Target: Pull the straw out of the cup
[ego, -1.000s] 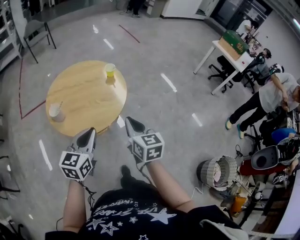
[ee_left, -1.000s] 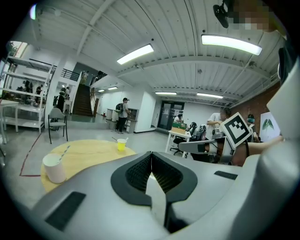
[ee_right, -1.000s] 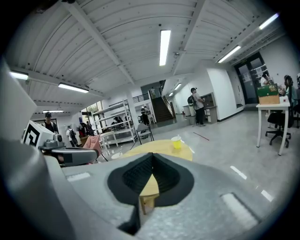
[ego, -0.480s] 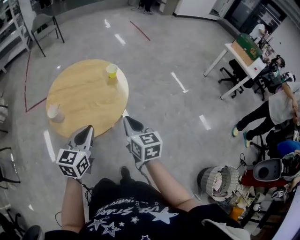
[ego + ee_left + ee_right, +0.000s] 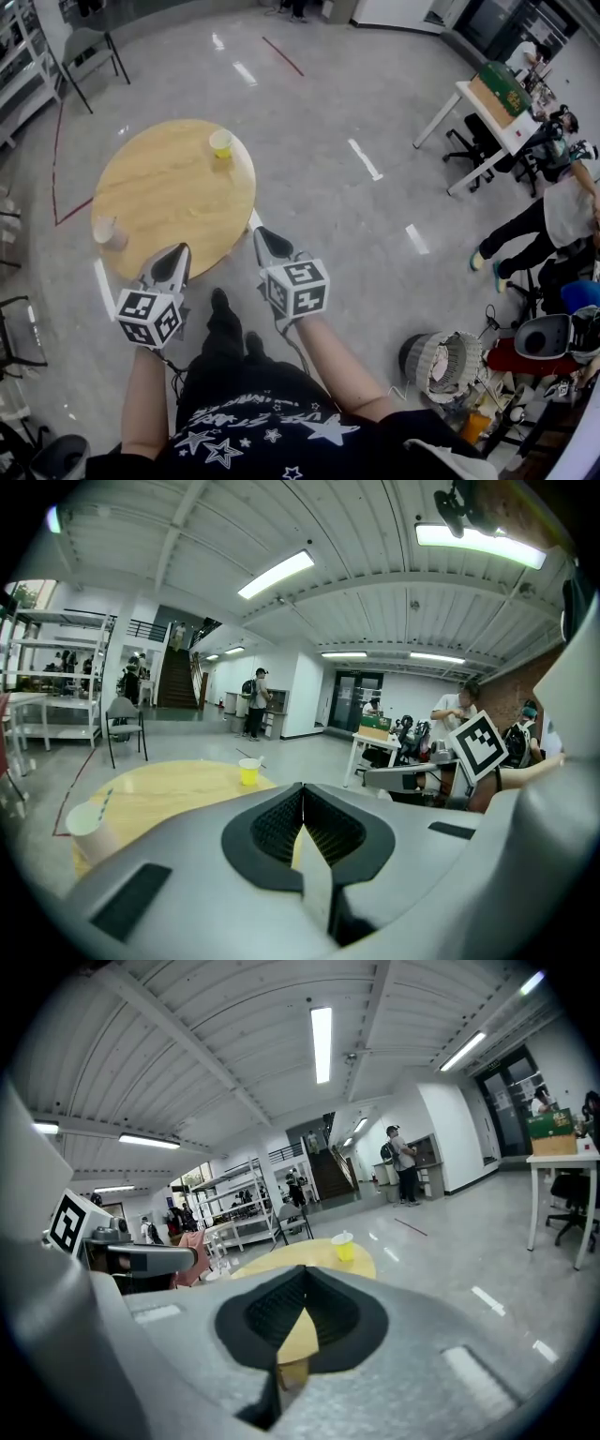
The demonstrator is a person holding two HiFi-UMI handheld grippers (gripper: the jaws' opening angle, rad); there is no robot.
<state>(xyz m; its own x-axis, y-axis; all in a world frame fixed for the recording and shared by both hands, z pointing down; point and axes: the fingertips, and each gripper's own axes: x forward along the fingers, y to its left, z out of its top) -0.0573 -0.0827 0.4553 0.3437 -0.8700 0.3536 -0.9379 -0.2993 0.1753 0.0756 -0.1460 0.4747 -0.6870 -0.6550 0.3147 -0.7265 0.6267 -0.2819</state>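
Observation:
A round wooden table point(image 5: 178, 202) stands ahead of me. Near its left edge is a pale paper cup point(image 5: 105, 232) point(image 5: 87, 826) with a striped straw point(image 5: 105, 800) in it. A yellow cup point(image 5: 221, 142) point(image 5: 248, 772) point(image 5: 344, 1246) sits at the far right rim. My left gripper point(image 5: 176, 255) point(image 5: 302, 790) hovers at the table's near edge, shut and empty. My right gripper point(image 5: 264, 236) point(image 5: 302, 1275) is beside it, off the table's near right edge, also shut with nothing in it. Both are well short of the cups.
A dark chair point(image 5: 91, 44) stands beyond the table at the far left. A white desk point(image 5: 487, 105) with people around it is at the right. A round wire-caged appliance point(image 5: 441, 353) and clutter sit on the floor at the lower right. Metal shelving point(image 5: 37, 682) lines the left wall.
Both grippers have drifted forward toward the table's near edge. The person has stepped forward, with a foot now showing between the grippers. Neither gripper's jaws have changed.

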